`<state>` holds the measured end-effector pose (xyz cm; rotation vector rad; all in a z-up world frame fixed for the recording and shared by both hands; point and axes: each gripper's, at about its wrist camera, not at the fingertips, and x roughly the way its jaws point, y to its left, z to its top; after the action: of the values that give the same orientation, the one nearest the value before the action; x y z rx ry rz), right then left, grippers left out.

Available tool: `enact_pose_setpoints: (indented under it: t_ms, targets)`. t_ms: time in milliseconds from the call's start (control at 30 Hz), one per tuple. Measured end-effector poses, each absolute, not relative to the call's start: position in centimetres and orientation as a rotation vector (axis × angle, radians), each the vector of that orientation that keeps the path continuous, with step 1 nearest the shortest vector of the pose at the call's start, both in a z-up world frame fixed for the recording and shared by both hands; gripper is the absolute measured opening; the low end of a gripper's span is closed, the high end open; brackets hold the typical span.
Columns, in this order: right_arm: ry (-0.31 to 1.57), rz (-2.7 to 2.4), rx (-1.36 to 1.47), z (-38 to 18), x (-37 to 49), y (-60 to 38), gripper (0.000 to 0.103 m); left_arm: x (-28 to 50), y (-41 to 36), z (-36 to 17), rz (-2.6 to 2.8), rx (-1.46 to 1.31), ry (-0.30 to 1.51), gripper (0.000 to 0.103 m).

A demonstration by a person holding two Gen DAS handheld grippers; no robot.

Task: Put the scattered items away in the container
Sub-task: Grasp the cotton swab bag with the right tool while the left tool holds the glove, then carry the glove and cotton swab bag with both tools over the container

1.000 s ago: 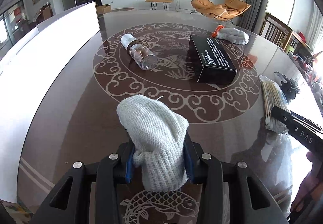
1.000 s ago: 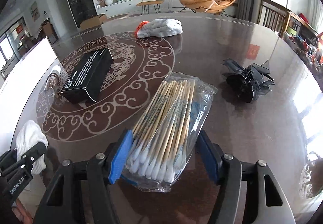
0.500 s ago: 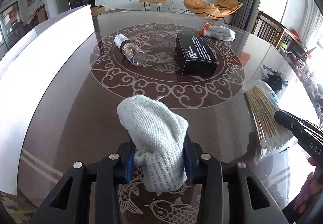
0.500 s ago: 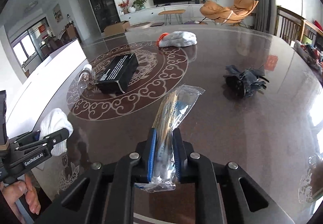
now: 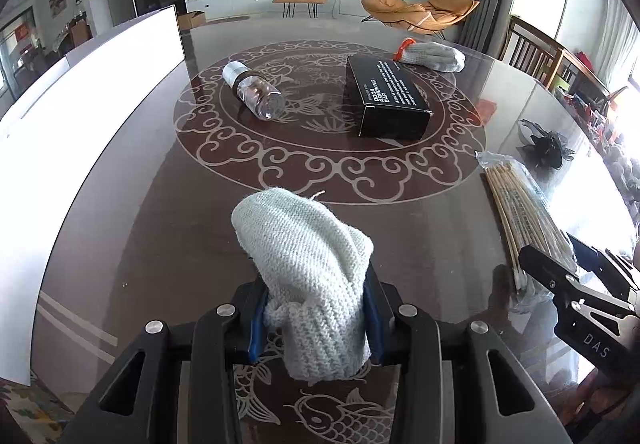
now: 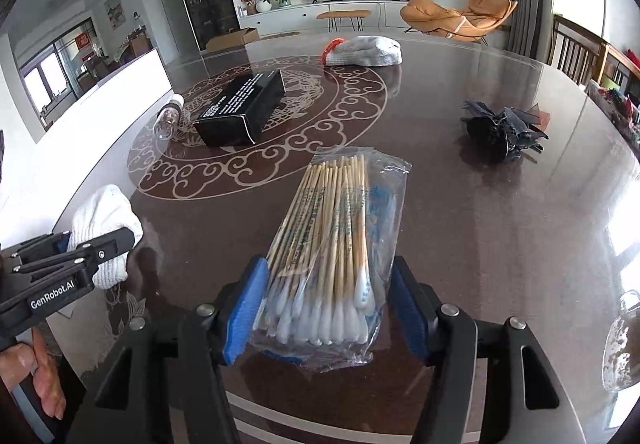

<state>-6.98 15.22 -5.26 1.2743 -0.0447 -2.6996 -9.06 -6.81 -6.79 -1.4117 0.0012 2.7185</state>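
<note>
On a glossy dark-brown table (image 5: 132, 228) inlaid with pale cloud scrolls and fish, two hand-held grippers work side by side. The left gripper (image 5: 314, 318) has its blue-padded jaws clamped on a pale grey knitted glove (image 5: 308, 264), whose rounded end stands up above the fingers near the table's near edge. To its right, the right gripper (image 6: 326, 314) has just been opening: its blue pads stand wide apart on either side of a clear plastic bag of wooden-stemmed cotton swabs (image 6: 336, 240), which lies flat on the tabletop between them with its cotton tips nearest the jaws; the left pad (image 6: 246, 314) sits just beside the bag, and whether it touches is hard to tell.

Farther across the table, inside the round scroll pattern, a clear plastic bottle with a white cap (image 5: 254, 94) lies on its side to the left, and a long black cardboard box with white lettering (image 5: 386, 96) rests to its right. Beyond the box lies a second grey knitted glove with an orange cuff (image 5: 432, 54). A crumpled black mesh bow (image 6: 502, 128) sits well apart on the far right. A tall white panel (image 5: 80, 116), perhaps the container's wall, runs along the table's left edge. A bare hand (image 6: 38, 376) grips the left tool's handle.
</note>
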Motion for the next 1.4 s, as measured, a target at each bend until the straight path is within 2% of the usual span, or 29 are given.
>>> enact_pose_setpoints:
  t_ms: [100, 133, 167, 333, 700, 900, 1200, 1400]
  targets:
    - [-0.007, -2.673, 1.295, -5.2, -7.0, 15.1, 0.062, -9.0, -6.9, -6.8, 2.718, -1.411, -0.005, 0.039]
    - [0.006, -2.661, 1.295, -5.1, -7.0, 15.1, 0.054, -9.0, -7.0, -6.7, 2.719, -1.411, -0.009, 0.039]
    - [0.002, -2.647, 1.283, -5.0, -6.9, 15.2, 0.039, -8.9, -7.1, -6.7, 2.719, -1.411, -0.013, 0.039]
    - [-0.078, -2.658, 1.240, -4.2, -6.1, 16.3, 0.027, -8.1, -7.2, -5.7, 2.718, -1.385, -0.030, 0.039]
    - [-0.109, -2.634, 1.140, -1.1, -5.8, 15.2, 0.026, -7.9, -8.1, -4.2, 2.724, -1.371, -0.091, 0.039]
    - [-0.079, -2.544, 1.078, 1.6, -7.7, 10.8, 0.026, -8.1, -11.8, -2.3, 2.756, -1.358, -0.193, 0.039]
    - [-0.017, -2.309, 0.860, 10.3, -12.7, -4.2, 0.026, -9.9, -27.8, 6.4, 3.017, -1.220, -0.325, 0.039]
    - [0.015, -2.099, 0.843, 12.5, -15.3, -18.3, 0.026, -10.1, -40.5, 7.0, 3.181, -1.326, -0.412, 0.039]
